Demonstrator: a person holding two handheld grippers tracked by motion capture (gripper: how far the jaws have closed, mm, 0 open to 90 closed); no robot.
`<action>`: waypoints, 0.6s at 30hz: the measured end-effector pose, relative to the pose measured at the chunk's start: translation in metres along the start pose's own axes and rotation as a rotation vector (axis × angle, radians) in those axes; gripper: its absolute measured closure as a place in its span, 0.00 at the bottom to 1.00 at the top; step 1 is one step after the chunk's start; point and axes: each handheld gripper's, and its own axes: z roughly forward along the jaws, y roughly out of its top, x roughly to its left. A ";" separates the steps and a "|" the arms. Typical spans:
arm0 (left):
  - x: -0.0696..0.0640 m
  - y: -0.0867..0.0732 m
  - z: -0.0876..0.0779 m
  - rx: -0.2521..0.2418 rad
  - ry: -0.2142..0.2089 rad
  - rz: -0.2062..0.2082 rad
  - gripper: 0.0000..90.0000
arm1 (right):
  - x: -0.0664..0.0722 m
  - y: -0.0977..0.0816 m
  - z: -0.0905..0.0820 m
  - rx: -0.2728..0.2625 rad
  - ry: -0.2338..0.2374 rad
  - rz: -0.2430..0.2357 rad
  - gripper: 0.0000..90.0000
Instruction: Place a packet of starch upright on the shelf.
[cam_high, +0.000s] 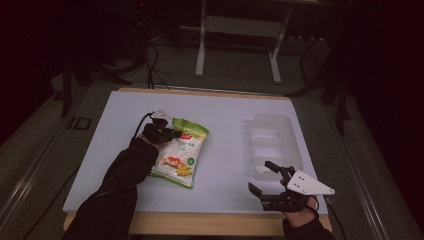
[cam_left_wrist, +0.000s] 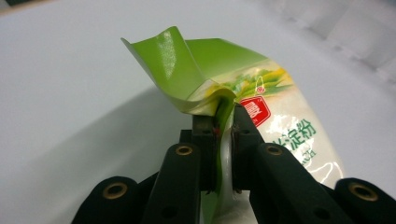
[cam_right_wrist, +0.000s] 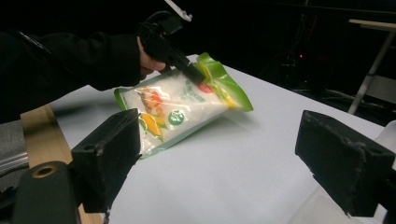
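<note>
Left gripper view shows the left tool (cam_left_wrist: 225, 122) pinching the bag's (cam_left_wrist: 275, 116) green top; high view shows the right tool (cam_high: 265, 176) gaping, empty.

This looks like a lab or recording room rather than a home. A bench (cam_high: 220, 200) with a bare white top and a wooden edge stands under light while the room around it is dark. Behind it, black cables (cam_high: 152, 65) trail over a grey floor (cam_high: 40, 135), beside the white metal legs of another table (cam_high: 237, 45). A small red indicator light (cam_high: 143, 5) glows on dark equipment at the back. In the right gripper view, more dim gear and another red light (cam_right_wrist: 301, 56) sit beyond the bench's far edge.
</note>
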 end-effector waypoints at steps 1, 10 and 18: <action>-0.002 0.001 -0.003 -0.005 -0.005 0.007 0.95 | 0.000 0.000 0.000 0.002 0.001 0.003 0.16; -0.024 0.010 -0.027 -0.072 -0.010 0.051 0.95 | -0.002 0.003 -0.003 -0.013 -0.006 0.026 0.16; -0.042 0.009 -0.042 -0.126 -0.021 0.089 0.95 | -0.005 0.005 -0.007 -0.025 -0.030 0.032 0.11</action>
